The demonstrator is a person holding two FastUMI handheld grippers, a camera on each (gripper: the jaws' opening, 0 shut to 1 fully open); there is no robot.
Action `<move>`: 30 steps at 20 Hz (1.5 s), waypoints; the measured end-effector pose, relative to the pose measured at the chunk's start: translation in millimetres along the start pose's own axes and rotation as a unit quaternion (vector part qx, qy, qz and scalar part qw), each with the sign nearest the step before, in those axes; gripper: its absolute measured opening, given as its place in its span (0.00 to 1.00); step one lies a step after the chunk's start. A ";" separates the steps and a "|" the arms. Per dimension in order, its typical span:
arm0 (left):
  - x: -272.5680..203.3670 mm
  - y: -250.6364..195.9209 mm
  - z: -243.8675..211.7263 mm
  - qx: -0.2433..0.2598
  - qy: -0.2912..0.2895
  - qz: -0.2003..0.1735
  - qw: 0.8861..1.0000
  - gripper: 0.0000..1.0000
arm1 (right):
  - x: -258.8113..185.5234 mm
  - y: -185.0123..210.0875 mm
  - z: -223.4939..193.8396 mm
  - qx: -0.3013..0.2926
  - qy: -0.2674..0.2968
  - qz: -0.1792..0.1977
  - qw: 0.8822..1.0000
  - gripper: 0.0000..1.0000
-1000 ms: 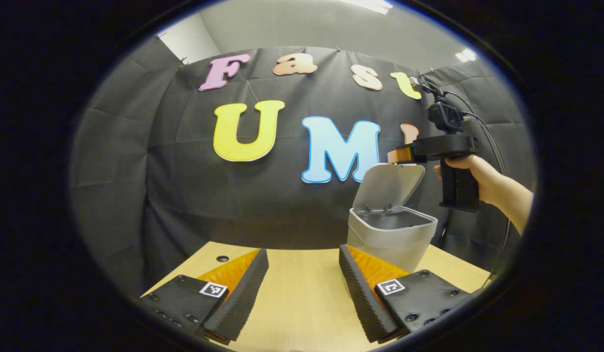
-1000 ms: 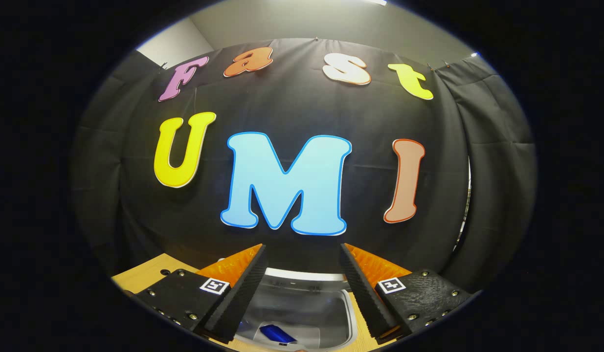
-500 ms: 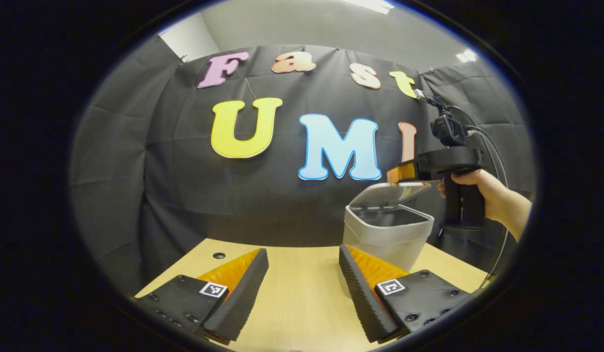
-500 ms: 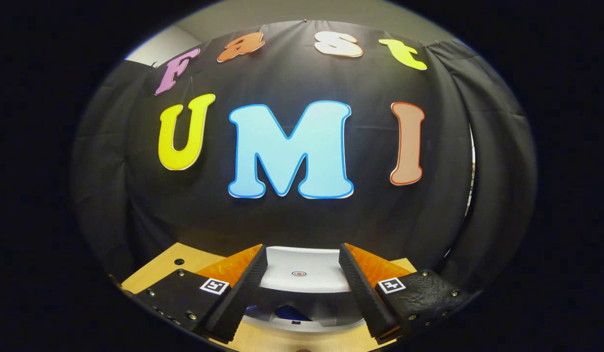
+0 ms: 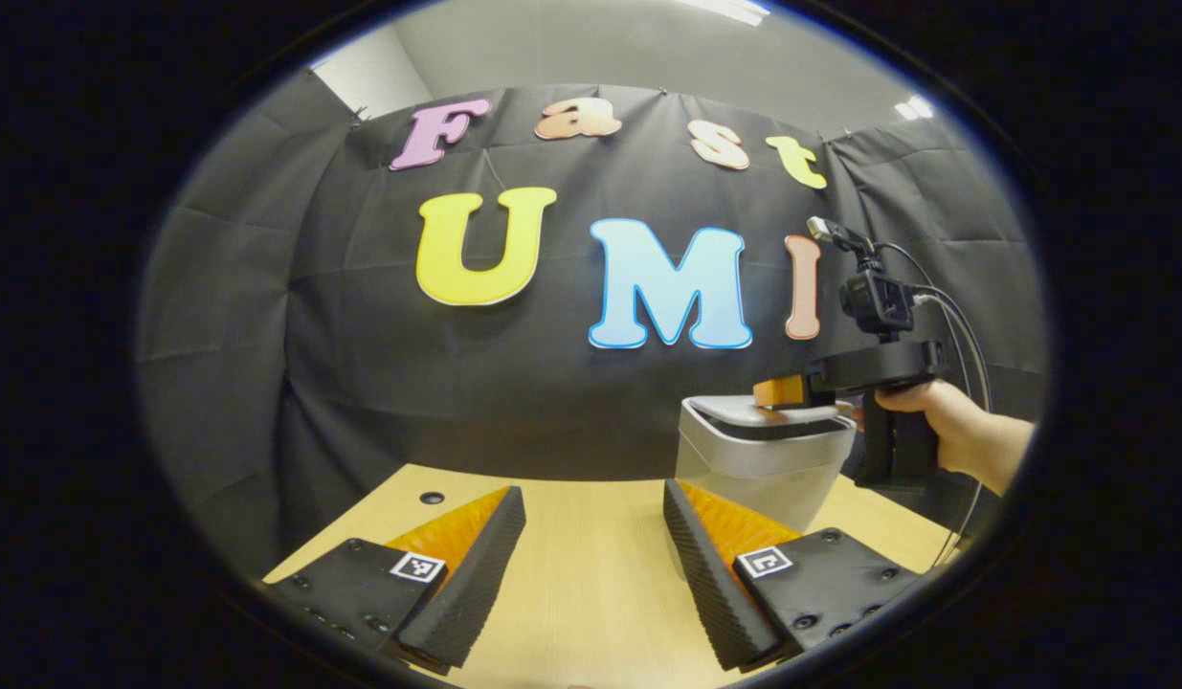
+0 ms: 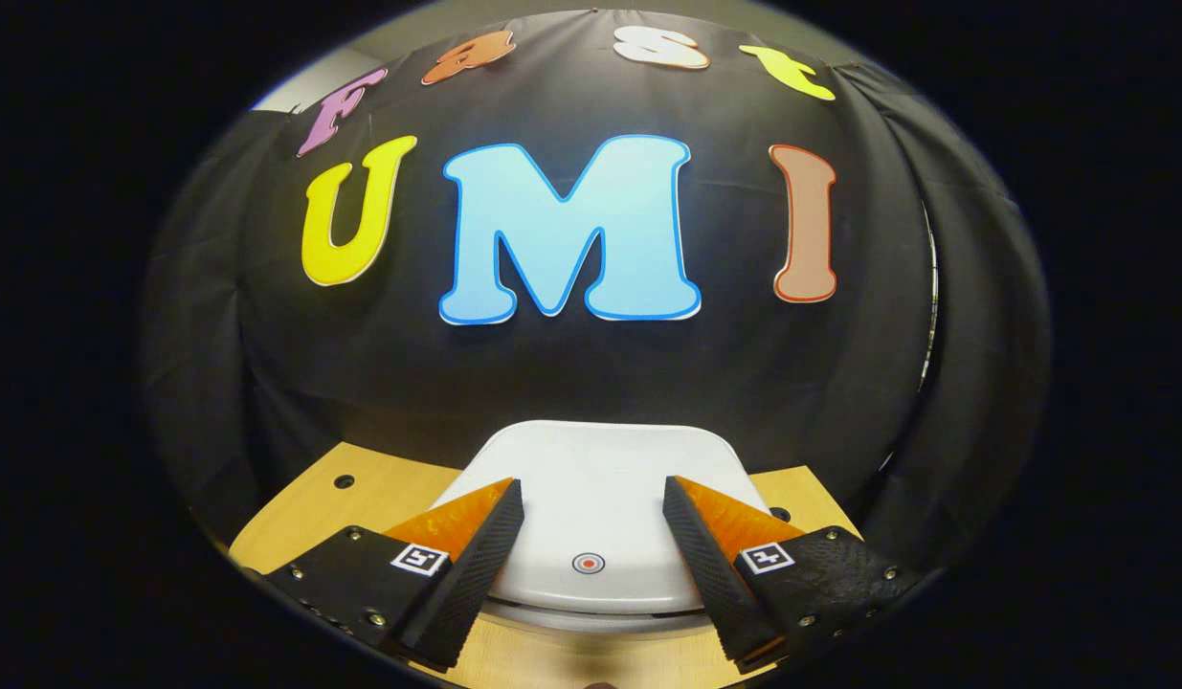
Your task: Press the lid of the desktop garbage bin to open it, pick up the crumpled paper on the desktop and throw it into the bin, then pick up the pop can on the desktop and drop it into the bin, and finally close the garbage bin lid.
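Resting on lid point(image 6: 591, 498) (nearly flat): right hand-held gripper point(image 6: 591, 522)

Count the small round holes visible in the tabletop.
3. One hole lies near the table's back left edge in the left gripper view. The right gripper view has one left of the bin lid and one right of it. More may be hidden.

Readable marks: none beyond coded tags.
Each gripper carries 2 square black-and-white coded tags point(image 6: 418, 558); the bin lid point(image 6: 591, 498) bears a small red ring mark point(image 6: 588, 563).
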State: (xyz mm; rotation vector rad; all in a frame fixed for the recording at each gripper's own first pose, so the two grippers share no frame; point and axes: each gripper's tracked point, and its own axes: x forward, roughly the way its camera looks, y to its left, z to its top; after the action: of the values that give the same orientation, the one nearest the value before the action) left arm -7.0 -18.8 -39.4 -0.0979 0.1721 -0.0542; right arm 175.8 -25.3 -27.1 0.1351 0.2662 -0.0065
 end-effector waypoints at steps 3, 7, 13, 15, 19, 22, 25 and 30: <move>1.7 0.9 -1.2 -0.003 0.000 0.002 1.000 0.95 | 5.4 0.7 -2.2 -0.009 -0.015 -0.004 1.000 0.95; 5.6 1.8 -3.0 -0.006 0.001 0.005 1.000 0.95 | 10.9 2.0 -0.9 -0.006 -0.040 -0.004 0.999 0.95; 10.2 -1.1 -7.2 -0.013 0.005 0.004 1.000 0.95 | 14.4 2.0 0.1 -0.004 -0.095 0.003 0.995 0.95; 10.9 -1.0 -7.5 -0.013 0.005 0.004 1.000 0.95 | 15.4 2.6 -0.2 -0.009 -0.105 0.005 0.994 0.95; 13.8 0.0 -8.5 -0.012 0.007 0.004 1.000 0.95 | 16.4 3.4 -2.0 -0.032 -0.117 0.015 0.992 0.95; 15.8 0.8 -8.2 -0.006 0.009 0.004 1.000 0.95 | 17.9 3.5 -4.2 -0.035 -0.123 0.023 0.991 0.96; 15.6 3.1 -4.8 -0.001 0.007 0.006 1.000 0.95 | 17.9 0.4 -0.4 -0.020 -0.147 0.022 0.989 0.96; 9.9 1.6 5.1 0.003 -0.003 0.008 1.000 0.95 | 18.6 1.0 -1.9 -0.020 -0.151 0.021 0.988 0.96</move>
State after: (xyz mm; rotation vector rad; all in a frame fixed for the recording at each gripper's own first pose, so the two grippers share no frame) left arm 3.7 -17.4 -36.2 -0.0907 0.1670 -0.0393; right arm 193.2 -23.8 -33.7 0.0987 -0.0399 0.0209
